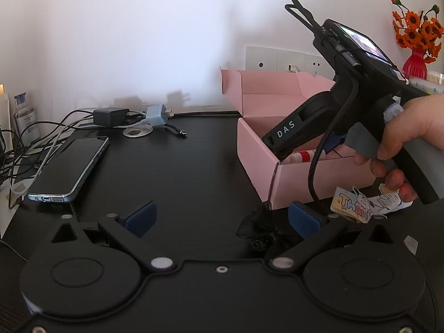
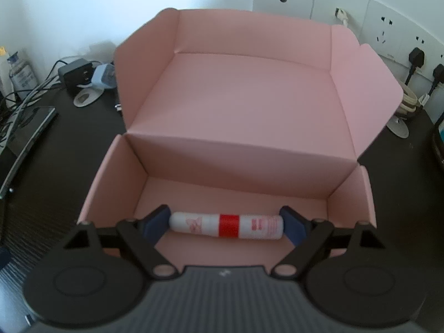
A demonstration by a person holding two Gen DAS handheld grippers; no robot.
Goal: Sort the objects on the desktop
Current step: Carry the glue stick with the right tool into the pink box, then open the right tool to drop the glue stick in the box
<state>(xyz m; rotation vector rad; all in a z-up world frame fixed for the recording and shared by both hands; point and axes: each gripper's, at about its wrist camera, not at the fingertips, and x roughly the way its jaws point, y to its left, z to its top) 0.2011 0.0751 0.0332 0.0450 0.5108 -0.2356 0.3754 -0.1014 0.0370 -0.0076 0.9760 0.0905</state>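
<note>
Your right gripper [image 2: 226,226] reaches down into the open pink box [image 2: 352,194], with a white tube with a red band [image 2: 226,226] lying crosswise between its blue pads [image 2: 155,226]. The pads sit against the two ends of the tube, lengthwise; the jaws stand wide, and the tube fills the whole span. From the right wrist view the tube appears low in the box, near the front wall, though whether it already rests on the floor cannot be told. The left wrist view confirms the tube [image 1: 302,156] inside the box, just behind the front rim.

Judgement: you are at the placing step for this item, with release not yet made.

Your left gripper [image 1: 222,219] hangs with its jaws apart and nothing between them, low over the black desk [image 1: 180,172]. Just beside its right pad lie a crumpled black item [image 1: 262,233] and a cartoon-printed packet [image 1: 352,208]. A phone [image 1: 69,166] lies well to the left, near a tangle of cables and chargers.

Next move, as I judge it: part the right jaws further to free the tube, then lift clear without catching the box walls. The items by the left gripper look like the next candidates for sorting.
</note>
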